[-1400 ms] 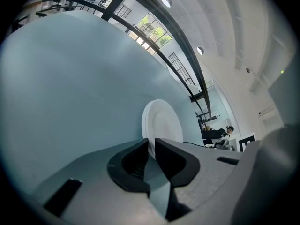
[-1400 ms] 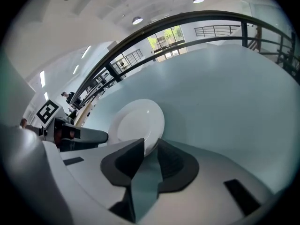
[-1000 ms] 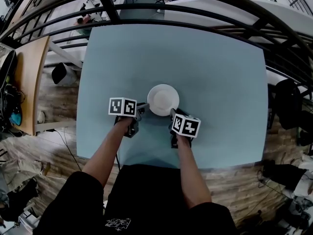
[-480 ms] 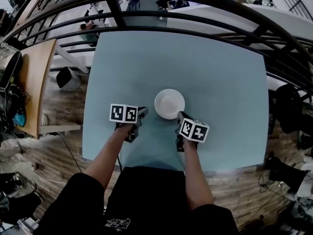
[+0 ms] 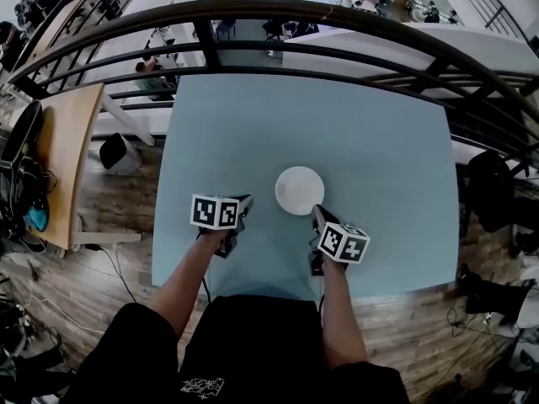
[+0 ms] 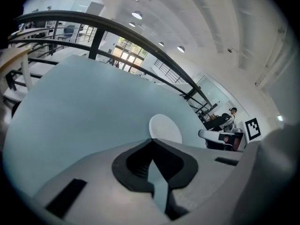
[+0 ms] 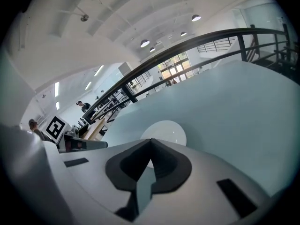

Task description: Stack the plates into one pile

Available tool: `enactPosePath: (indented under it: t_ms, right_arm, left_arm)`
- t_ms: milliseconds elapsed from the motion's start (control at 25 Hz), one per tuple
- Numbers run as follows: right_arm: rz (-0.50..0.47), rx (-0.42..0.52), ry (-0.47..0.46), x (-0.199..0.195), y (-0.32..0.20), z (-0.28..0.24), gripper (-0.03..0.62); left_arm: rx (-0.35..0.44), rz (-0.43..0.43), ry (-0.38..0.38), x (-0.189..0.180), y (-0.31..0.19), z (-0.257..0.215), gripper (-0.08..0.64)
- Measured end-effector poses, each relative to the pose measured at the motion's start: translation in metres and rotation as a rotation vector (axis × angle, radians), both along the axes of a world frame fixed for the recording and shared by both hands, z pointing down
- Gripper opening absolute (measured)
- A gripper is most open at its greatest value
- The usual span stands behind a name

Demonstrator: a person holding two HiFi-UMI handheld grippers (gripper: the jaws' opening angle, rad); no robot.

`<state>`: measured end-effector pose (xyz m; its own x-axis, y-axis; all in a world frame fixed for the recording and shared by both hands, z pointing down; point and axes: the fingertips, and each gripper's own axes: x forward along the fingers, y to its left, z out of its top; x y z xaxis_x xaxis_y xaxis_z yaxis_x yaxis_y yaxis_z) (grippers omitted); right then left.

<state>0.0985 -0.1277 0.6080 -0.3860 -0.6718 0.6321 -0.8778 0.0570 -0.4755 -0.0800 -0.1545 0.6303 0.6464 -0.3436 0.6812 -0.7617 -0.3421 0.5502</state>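
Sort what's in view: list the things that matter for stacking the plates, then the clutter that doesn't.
For the job:
white plate pile
blue table under it
left gripper, jaws together, empty
right gripper, jaws just closed, empty

Just lying about:
wooden desk
black railing

Looks like a big open-plan office, up on a mezzanine: a black railing (image 5: 337,15) curves past the pale blue table (image 5: 370,141), with a seated person (image 5: 150,64) on the level below. There's a wood-plank floor (image 5: 109,200), a cluttered wooden desk (image 5: 63,133) and round ceiling lights (image 7: 145,43) overhead
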Motion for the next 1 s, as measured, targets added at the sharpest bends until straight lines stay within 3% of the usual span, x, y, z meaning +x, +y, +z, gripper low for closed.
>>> enactPosePath:
  t_ms: [360, 680, 1000]
  right_arm:
    - [0.048, 0.121, 0.013, 0.002, 0.009, -0.056, 0.006]
    - [0.001, 0.225, 0.089, 0.021, 0.01, -0.1, 0.006]
    - [-0.053, 0.384, 0.158, 0.041, 0.005, -0.162, 0.006]
  left_arm:
    - [0.175, 0.02, 0.041, -0.011, -0.004, -0.055, 0.008]
    - [0.294, -0.094, 0.061, -0.024, -0.01, -0.103, 0.008]
    - [0.459, -0.16, 0.003, -0.012, -0.006, -0.157, 0.008]
